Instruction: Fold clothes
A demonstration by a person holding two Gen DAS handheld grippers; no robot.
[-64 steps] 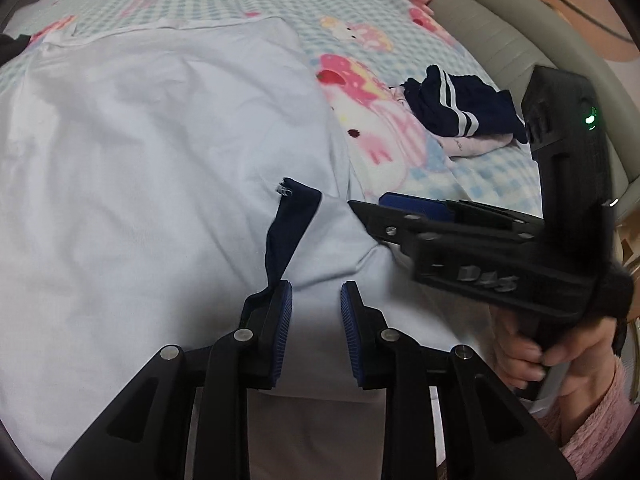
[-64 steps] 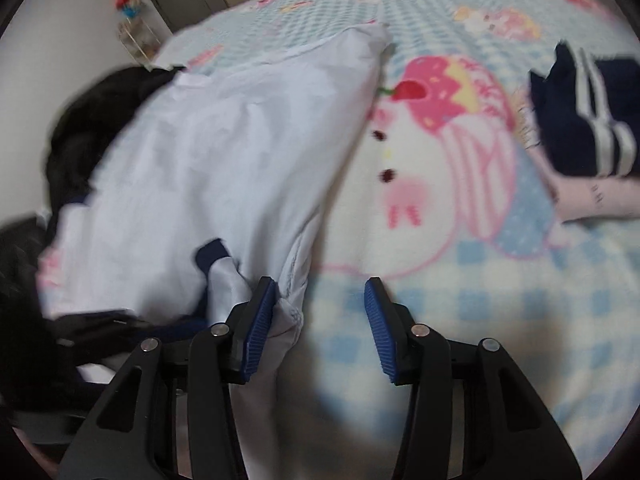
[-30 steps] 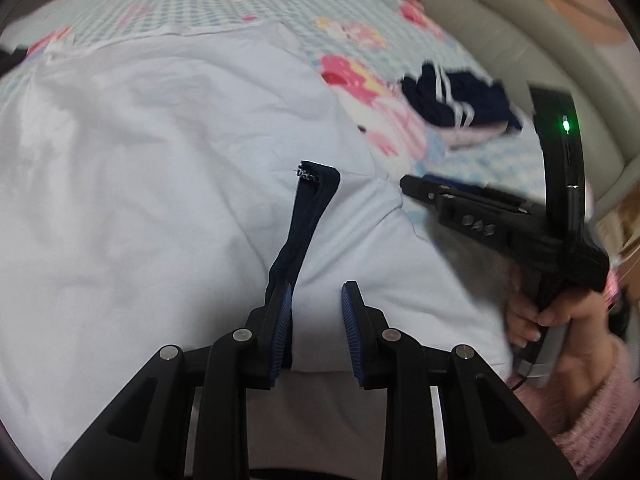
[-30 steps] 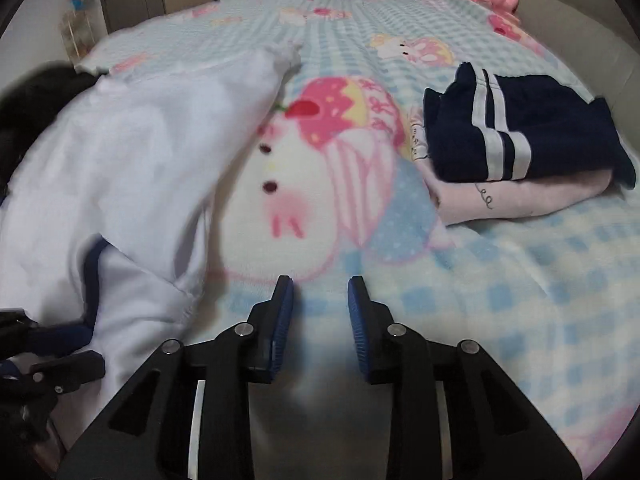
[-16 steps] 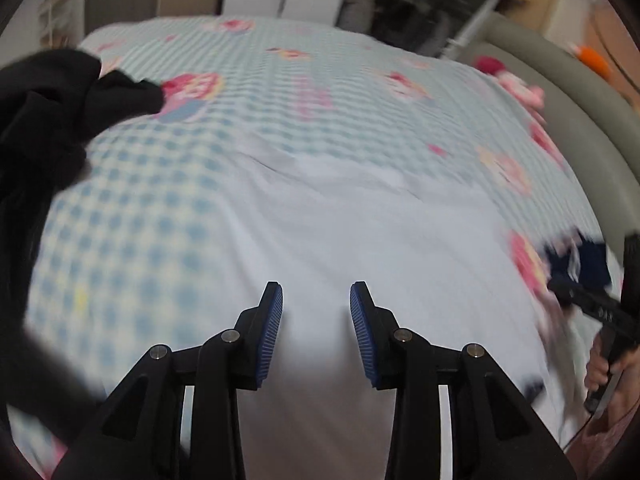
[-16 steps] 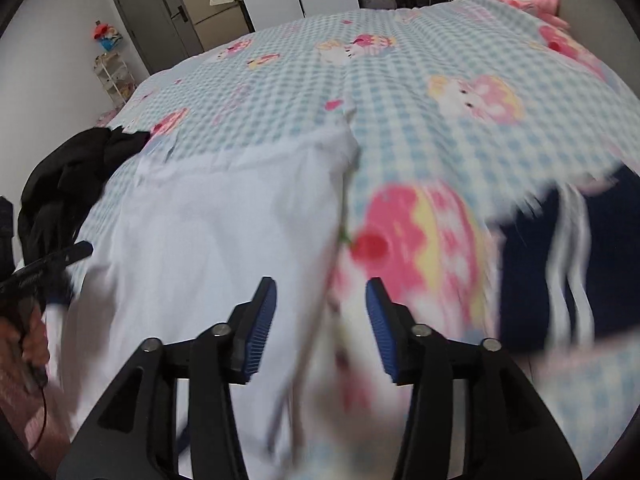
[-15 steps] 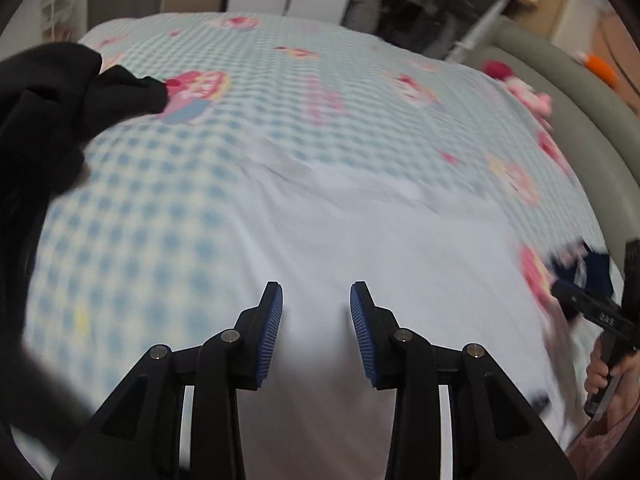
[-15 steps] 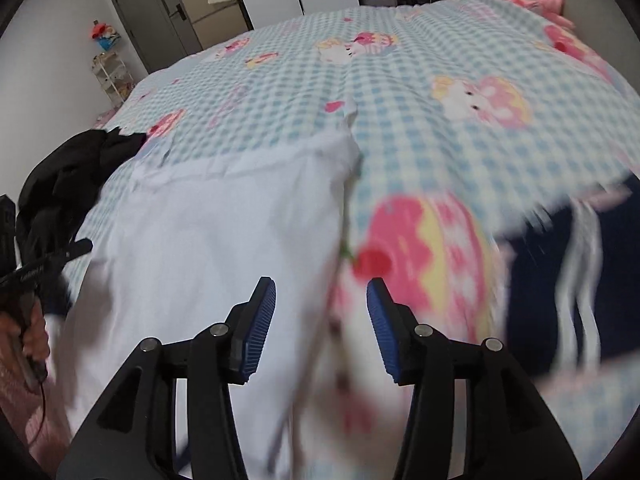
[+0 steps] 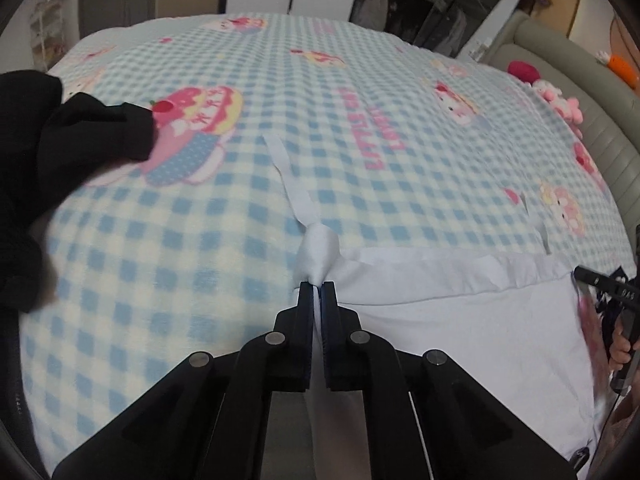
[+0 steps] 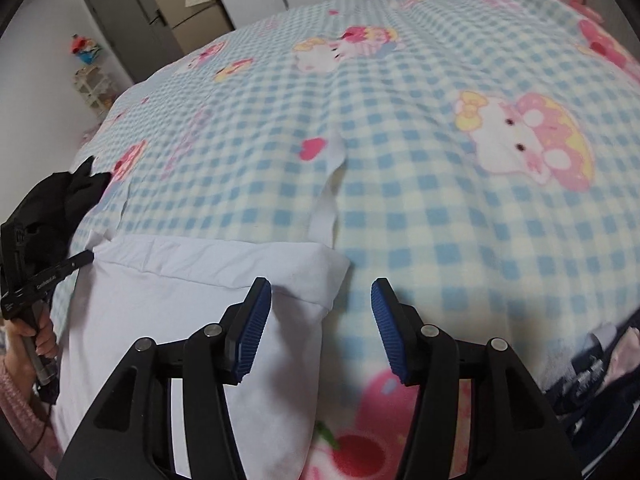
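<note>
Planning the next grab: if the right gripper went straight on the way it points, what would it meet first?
Probably the white garment's far right corner, which lies between the opening jaws of the right gripper, or the checked blanket just beside it; depth is unclear.

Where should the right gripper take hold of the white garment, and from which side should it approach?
Probably its free far corner, on the folded hem beside the loose strap. The right gripper, jaws opening, hovers there; come from above. The left gripper already pinches the opposite corner of the white garment.
</note>
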